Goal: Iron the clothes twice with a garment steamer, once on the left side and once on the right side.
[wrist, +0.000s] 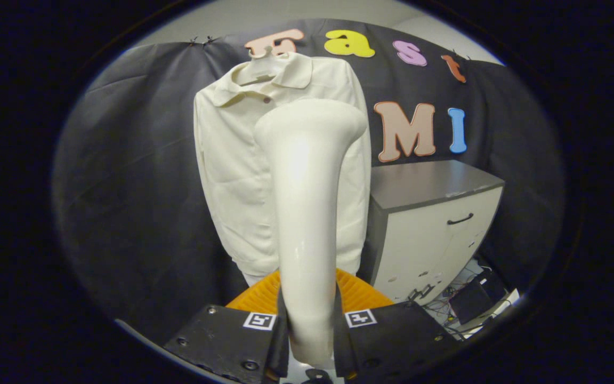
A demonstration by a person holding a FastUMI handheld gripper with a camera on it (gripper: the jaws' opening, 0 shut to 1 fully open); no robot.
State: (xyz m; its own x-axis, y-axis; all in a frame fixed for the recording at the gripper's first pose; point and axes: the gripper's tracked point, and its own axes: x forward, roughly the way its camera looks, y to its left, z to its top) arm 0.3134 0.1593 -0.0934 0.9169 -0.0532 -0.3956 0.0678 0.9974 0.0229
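We see the gripper (307, 330) with its two black fingers (232, 336) pressed against either side of the smooth cream-white plastic garment steamer (307, 213), clamped on the lower part of its handle; the steamer stands upright between them, its wider head rising well beyond the fingertips. Just behind the handle sits an orange ribbed round object (357, 293), whose purpose we cannot tell. Beyond the head hangs the cream collared button-front shirt (227, 176) on a pale hanger (261, 66), against the booth's black cloth wall; to one side stands a white cabinet with a grey top and a dark handle (435, 224), with loose cables (461, 290) on the floor beside it.

We judge the main risk to be slip; the handle is glossy and tapered, and the hold sits low, so a tilt could let the top-heavy steamer rotate or slide in the grip. The head covers the middle of the shirt, so we may misjudge its gap to the cloth; pushing hard could swing the shirt on the hanger, or blur the left pass into the right.
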